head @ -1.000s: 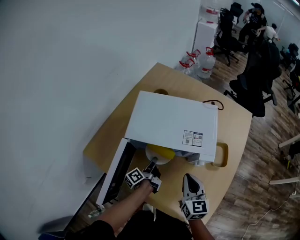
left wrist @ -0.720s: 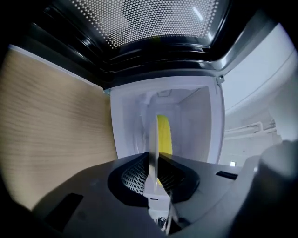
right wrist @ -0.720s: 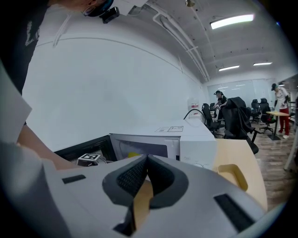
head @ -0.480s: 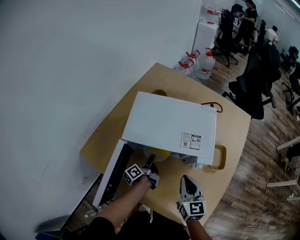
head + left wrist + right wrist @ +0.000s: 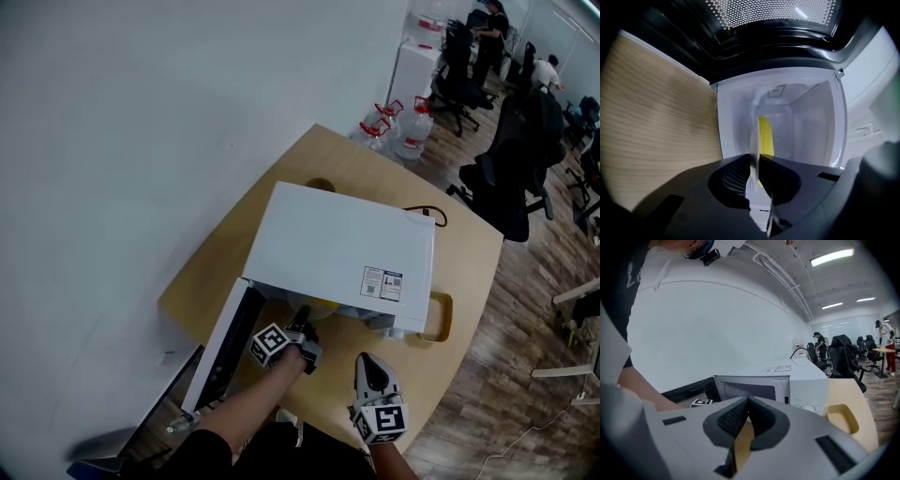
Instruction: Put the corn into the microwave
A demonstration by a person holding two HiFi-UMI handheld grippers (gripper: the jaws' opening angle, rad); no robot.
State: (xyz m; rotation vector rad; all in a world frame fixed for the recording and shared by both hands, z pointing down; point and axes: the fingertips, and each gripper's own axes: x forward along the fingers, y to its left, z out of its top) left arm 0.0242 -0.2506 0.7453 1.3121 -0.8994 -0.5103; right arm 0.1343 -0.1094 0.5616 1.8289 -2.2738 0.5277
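The left gripper [image 5: 754, 165], pinching a white plate [image 5: 753, 140] by its rim, has pushed forward. The corn [image 5: 765, 136] just ahead of its jaws now sits inside the microwave [image 5: 347, 244], so setting down likely remains. The right gripper [image 5: 747, 405] waits alongside, pressed together and empty.

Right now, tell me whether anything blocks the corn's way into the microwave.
Nothing visible does: the door stands open, and the corn, on a plate pinched by the left gripper, faces a bare microwave cavity.
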